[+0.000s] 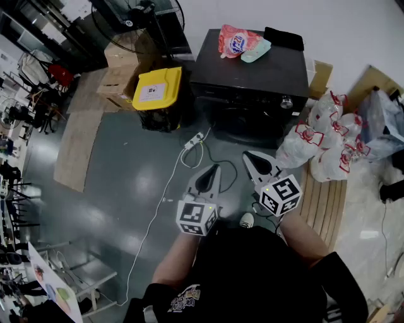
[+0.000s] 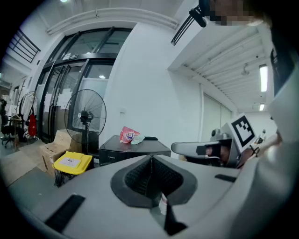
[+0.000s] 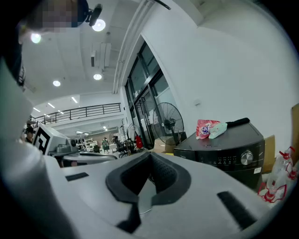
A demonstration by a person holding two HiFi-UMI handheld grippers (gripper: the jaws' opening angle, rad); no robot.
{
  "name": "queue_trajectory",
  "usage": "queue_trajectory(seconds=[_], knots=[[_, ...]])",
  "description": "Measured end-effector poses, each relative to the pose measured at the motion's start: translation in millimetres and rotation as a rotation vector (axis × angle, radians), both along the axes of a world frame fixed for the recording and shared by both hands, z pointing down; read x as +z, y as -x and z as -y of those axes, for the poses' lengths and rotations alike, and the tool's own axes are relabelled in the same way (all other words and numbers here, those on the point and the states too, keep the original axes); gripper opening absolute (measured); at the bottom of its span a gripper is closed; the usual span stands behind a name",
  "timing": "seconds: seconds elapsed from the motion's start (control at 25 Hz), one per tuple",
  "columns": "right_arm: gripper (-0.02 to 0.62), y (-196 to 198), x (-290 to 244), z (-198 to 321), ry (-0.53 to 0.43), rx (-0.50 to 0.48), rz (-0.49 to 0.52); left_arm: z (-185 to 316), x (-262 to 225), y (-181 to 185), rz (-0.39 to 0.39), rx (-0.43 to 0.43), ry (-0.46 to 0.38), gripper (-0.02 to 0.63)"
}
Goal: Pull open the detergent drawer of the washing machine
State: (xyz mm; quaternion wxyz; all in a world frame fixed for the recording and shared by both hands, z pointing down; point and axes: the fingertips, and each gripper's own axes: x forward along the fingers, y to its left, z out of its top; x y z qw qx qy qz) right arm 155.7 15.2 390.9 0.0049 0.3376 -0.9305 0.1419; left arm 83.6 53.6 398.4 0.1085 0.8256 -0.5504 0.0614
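Yellow-lidded bin [image 1: 158, 88], standing fan [image 1: 136, 19], perhaps shopping bags [image 1: 322, 135]

Washing machine [image 1: 249, 69]: black all over, silver knob [image 1: 287, 102]. On top of it: pink-red pouch [image 1: 237, 41] with blue-and-white label, pale mint packet [image 1: 255, 50], flat black thing [image 1: 283, 38]. Bin [image 1: 156, 88]: yellow lid, white label. Cardboard boxes [image 1: 120, 66]: brown. Fan [image 1: 136, 19]: black. Floor [image 1: 126, 183]: glossy grey-blue. Power strip [image 1: 193, 140]: white. Plastic bags [image 1: 322, 142]: white, red print. Left gripper [image 1: 214, 169], right gripper [image 1: 248, 156]: pale grey shells, black pads, white cubes with black square markers.
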Motion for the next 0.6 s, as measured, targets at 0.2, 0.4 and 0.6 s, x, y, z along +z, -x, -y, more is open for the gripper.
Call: queue_trajectory(seconds=[0.2,0.4,0.6], knots=[[0.005,1.8,-0.3,-3.8,0.0,0.002,-0.005,-3.0,-1.6,3.4,0.001,0.001,-0.006,0.012],[0.006,0.1,-4.5,-4.0,-0.011,0.019,0.014,-3.0,-5.5,4.4,-0.019,-0.004,-0.029,0.012],[0.008,-1.4,-7.7,-2.6,-0.025,0.047,0.021,-1.7,-11.7,9.2,-0.034,-0.004,-0.063,0.014]])
